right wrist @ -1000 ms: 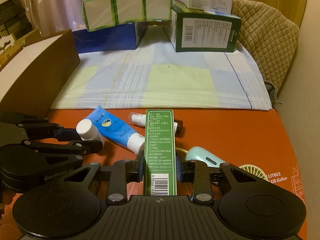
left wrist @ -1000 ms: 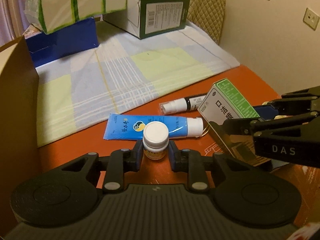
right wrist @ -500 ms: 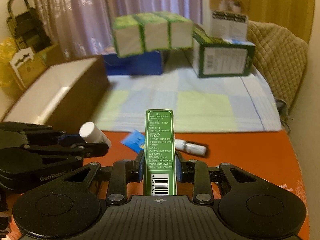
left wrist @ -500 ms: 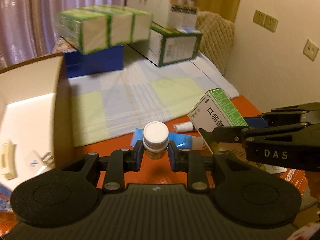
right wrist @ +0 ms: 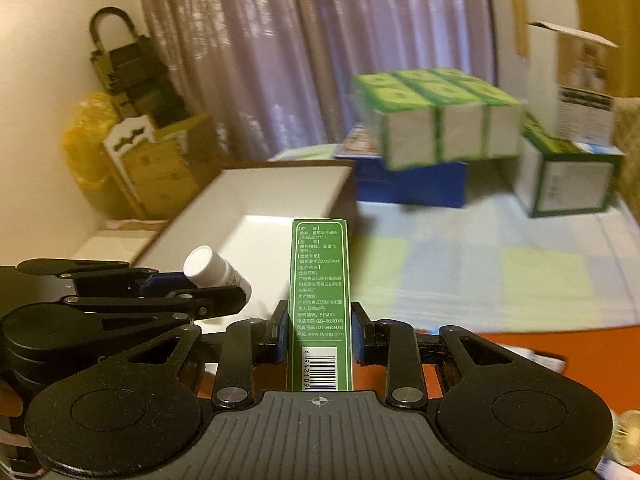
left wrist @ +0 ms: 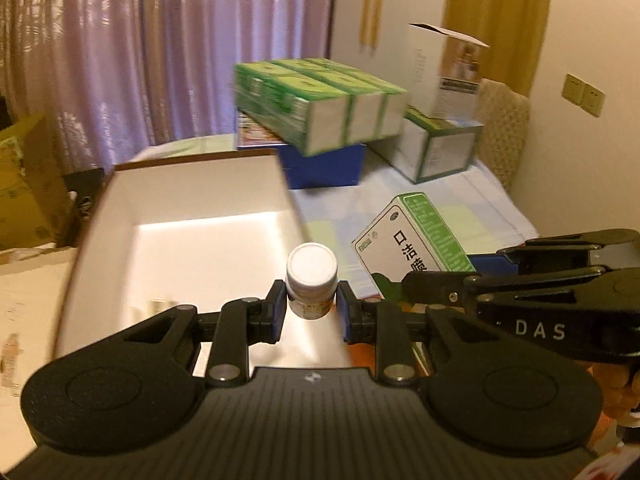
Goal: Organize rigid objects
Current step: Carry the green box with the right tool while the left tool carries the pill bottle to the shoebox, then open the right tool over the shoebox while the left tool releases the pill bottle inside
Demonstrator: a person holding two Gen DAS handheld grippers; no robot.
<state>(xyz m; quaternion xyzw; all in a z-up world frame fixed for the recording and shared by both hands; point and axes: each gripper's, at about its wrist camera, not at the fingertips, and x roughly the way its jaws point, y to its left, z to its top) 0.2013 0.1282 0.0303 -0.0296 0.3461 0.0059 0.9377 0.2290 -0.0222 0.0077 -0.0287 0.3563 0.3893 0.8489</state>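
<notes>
Room: purple curtains [left wrist: 168, 52] hang at the back; a checked cloth [right wrist: 500, 264] covers the surface ahead of both claws, and an orange tabletop [right wrist: 520, 344] shows under the right one.
Left gripper [left wrist: 312, 312]: its pads are closed on a small bottle with a white cap [left wrist: 312, 280], which stands upright between them.
Right gripper [right wrist: 320, 332]: narrow, it clamps a tall green carton [right wrist: 320, 300] by its two sides; the carton stands up between the pads with the barcode at the bottom.
White open box [left wrist: 192, 236]: just ahead of the left gripper and a little to its left; the bottle hangs over the box's near right corner.
Side by side: the right gripper is close on the left gripper's right side, and both point downward.
Behind: green-and-white packs [left wrist: 320, 116] lie on a blue box [left wrist: 324, 164], far ahead of both claws.
</notes>
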